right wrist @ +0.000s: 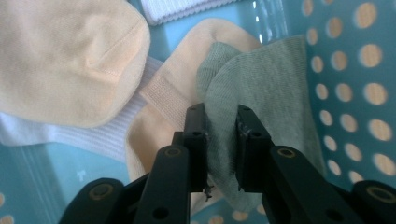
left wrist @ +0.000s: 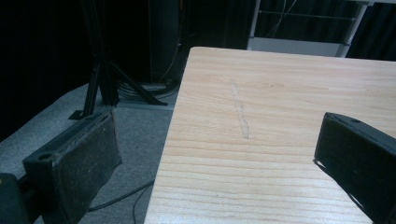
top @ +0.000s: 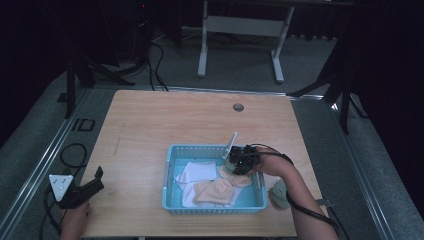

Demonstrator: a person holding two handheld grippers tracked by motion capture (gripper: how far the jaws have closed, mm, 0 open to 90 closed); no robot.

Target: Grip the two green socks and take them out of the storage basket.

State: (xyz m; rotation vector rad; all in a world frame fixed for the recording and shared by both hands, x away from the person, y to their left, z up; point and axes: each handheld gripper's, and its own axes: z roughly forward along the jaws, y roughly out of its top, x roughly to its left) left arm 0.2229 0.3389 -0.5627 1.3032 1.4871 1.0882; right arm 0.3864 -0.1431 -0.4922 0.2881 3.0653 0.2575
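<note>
Right tongs [right wrist: 219, 135] pinching grey-green knit sock [right wrist: 266, 88] inside light blue perforated plastic basket [top: 170, 165], jaws clamping fold of fabric, near basket's right wall. Sock lying partly over peach sock [right wrist: 173, 88]; another peach sock [right wrist: 60, 60] and white ribbed sock [right wrist: 93, 135] sitting beside it. Left tongs [top: 92, 185] resting wide open, gripping nothing, at front-left corner of light wooden bench [top: 150, 125].

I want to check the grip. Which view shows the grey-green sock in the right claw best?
The right gripper view: the grey-green sock sits close up, pinched between the right claw jaws. The high view shows just a small patch of it under that claw in the basket. The left gripper view faces bare table.
</note>
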